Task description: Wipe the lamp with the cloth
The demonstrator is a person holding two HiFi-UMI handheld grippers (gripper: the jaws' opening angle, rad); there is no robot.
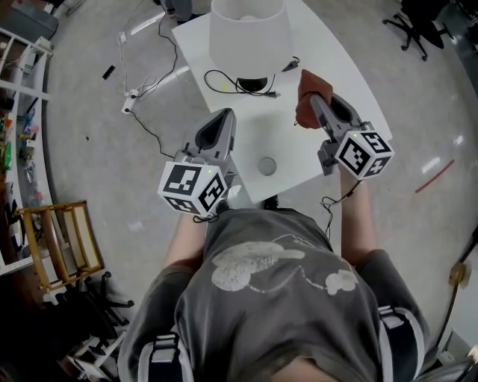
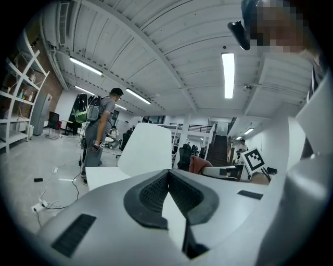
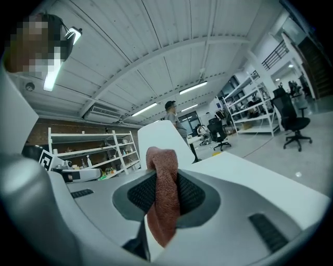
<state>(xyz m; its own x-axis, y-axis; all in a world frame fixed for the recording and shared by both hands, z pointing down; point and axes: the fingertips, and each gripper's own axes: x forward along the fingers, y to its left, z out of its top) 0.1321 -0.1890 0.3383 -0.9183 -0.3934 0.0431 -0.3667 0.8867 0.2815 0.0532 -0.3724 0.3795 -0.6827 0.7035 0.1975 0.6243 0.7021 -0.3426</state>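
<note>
A lamp with a white shade (image 1: 248, 33) and a black base (image 1: 252, 82) stands at the far side of the white table (image 1: 336, 67). My right gripper (image 1: 312, 101) is shut on a reddish-brown cloth (image 1: 305, 95), held right of the lamp and apart from it. In the right gripper view the cloth (image 3: 164, 197) hangs pinched between the jaws, with the shade (image 3: 158, 137) beyond. My left gripper (image 1: 224, 118) hovers over the table's near left, shut with nothing in it. Its own view shows the shade (image 2: 147, 150) ahead and the cloth (image 2: 199, 164) to the right.
A black cable (image 1: 224, 82) coils by the lamp base. A small round disc (image 1: 267, 166) lies on the table's near part. Cables (image 1: 138, 89) trail on the floor at left. Shelves (image 1: 15, 112), a wooden rack (image 1: 63, 242) and an office chair (image 1: 418, 22) stand around. A person (image 2: 99, 132) stands far off.
</note>
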